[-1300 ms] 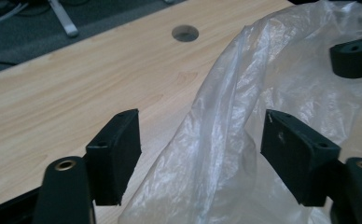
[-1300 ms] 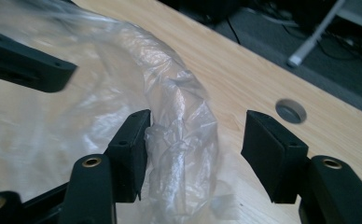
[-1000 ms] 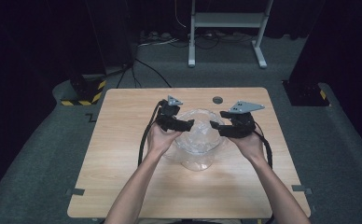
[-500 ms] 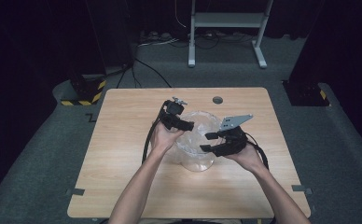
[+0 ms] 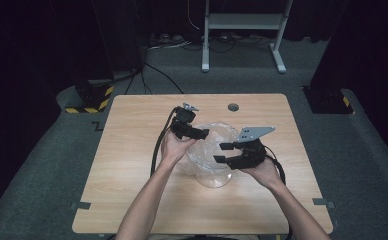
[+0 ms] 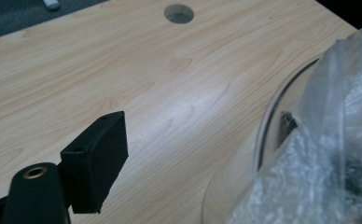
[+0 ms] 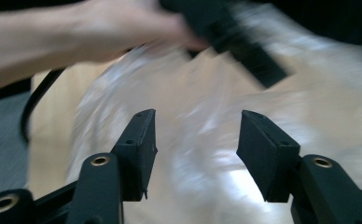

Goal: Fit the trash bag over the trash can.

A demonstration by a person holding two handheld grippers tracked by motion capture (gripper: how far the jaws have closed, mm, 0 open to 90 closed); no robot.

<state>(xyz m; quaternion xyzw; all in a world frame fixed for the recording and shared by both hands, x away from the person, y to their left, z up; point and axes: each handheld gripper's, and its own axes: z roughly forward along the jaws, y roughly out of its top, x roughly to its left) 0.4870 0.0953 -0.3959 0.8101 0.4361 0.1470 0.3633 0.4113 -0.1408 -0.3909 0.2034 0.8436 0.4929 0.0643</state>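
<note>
Clear glass bowl (image 5: 213,159) lined with crinkled plastic bag (image 5: 209,142) stands centre frame on the tabletop (image 5: 132,165). Right gripper (image 5: 224,152): fingers parted, just been closing, nothing clamped, at bowl's right. Left gripper (image 5: 202,132) at bowl's upper-left rim; grip state indeterminable.

One black finger (image 6: 95,161) beside a clear bowl (image 6: 268,140), seemingly plastic-lined.
</note>
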